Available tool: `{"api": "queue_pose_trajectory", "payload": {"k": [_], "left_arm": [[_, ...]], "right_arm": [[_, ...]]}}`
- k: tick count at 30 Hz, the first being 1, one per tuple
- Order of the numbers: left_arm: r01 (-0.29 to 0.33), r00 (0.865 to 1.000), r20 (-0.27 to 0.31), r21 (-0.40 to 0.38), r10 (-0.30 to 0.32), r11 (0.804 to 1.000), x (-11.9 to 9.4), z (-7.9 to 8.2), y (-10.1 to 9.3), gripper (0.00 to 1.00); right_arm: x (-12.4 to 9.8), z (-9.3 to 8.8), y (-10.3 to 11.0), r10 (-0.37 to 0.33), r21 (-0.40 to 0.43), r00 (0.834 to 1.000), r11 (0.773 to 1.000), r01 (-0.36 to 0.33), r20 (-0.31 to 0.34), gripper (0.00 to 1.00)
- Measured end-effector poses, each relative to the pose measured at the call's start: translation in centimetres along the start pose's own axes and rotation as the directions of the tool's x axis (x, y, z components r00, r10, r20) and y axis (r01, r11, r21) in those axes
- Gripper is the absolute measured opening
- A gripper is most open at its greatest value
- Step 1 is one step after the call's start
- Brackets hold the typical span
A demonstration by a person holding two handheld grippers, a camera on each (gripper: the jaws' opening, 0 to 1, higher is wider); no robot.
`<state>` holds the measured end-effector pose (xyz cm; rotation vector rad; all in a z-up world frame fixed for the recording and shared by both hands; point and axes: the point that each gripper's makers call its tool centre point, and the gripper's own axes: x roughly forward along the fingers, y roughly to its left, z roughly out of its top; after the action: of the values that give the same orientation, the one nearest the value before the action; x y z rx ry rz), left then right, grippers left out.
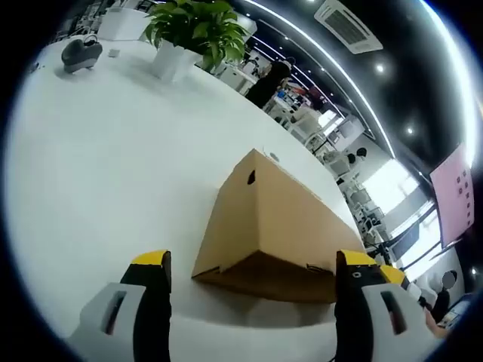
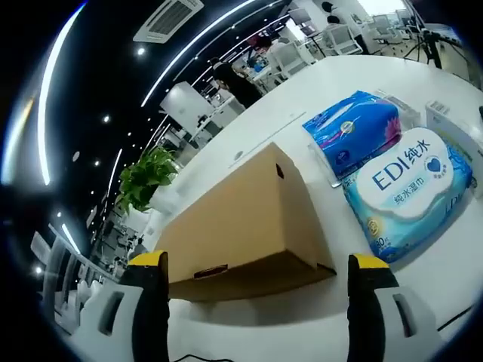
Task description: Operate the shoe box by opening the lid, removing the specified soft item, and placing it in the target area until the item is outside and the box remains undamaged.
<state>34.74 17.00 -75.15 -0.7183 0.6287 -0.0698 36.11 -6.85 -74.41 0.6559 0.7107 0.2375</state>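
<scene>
A closed brown cardboard shoe box [image 1: 272, 234] lies on the white table [image 1: 98, 173], its near end just beyond my jaws. My left gripper [image 1: 253, 275] stands open, yellow-tipped jaws wide on either side of the box's near end, holding nothing. In the right gripper view the same box [image 2: 241, 226] lies lid down and shut, and my right gripper [image 2: 256, 275] is open in front of it, jaws apart and empty. The box's contents are hidden.
To the right of the box lie a blue tissue pack [image 2: 355, 132] and a white-and-blue wet-wipes pack [image 2: 411, 185]. A potted green plant [image 1: 192, 34] and a grey object [image 1: 81, 53] stand at the table's far side. People and desks fill the office beyond.
</scene>
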Motion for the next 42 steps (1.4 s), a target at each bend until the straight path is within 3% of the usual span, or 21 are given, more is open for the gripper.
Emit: {"api": "queue_pose_trajectory", "payload": {"k": [6, 12, 24, 32, 39, 42], "left_arm": [[0.010, 1.000, 0.002, -0.060, -0.010, 0.998, 0.3, -0.5, 0.2, 0.91], [0.038, 0.999, 0.000, -0.054, -0.038, 0.998, 0.7, -0.6, -0.3, 0.91], [0.059, 0.998, -0.008, -0.054, -0.060, 0.997, 1.1, -0.9, -0.6, 0.90], [0.059, 0.998, -0.005, -0.074, -0.059, 0.996, 1.7, -1.1, -0.8, 0.88], [0.062, 0.998, 0.002, -0.084, -0.062, 0.995, 1.7, -1.1, -1.0, 0.87], [0.062, 0.998, 0.001, -0.073, -0.062, 0.995, 1.6, -1.1, -1.0, 0.87]], "right_arm": [[0.2, -0.2, -0.4, 0.010, 0.056, 1.000, 0.998, -0.011, 0.017, 1.00], [0.5, -0.2, 0.1, 0.062, 0.165, 0.996, 0.984, -0.070, 0.058, 0.99], [1.1, -0.6, 0.0, 0.054, 0.187, 0.998, 0.980, -0.062, 0.043, 0.98], [1.4, -0.8, -0.8, 0.029, 0.247, 0.999, 0.968, -0.040, 0.045, 0.95], [1.4, -1.2, -0.9, 0.011, 0.220, 0.999, 0.975, -0.017, 0.030, 0.92], [1.4, -0.5, -1.1, 0.013, 0.223, 0.998, 0.975, -0.027, 0.064, 0.90]]}}
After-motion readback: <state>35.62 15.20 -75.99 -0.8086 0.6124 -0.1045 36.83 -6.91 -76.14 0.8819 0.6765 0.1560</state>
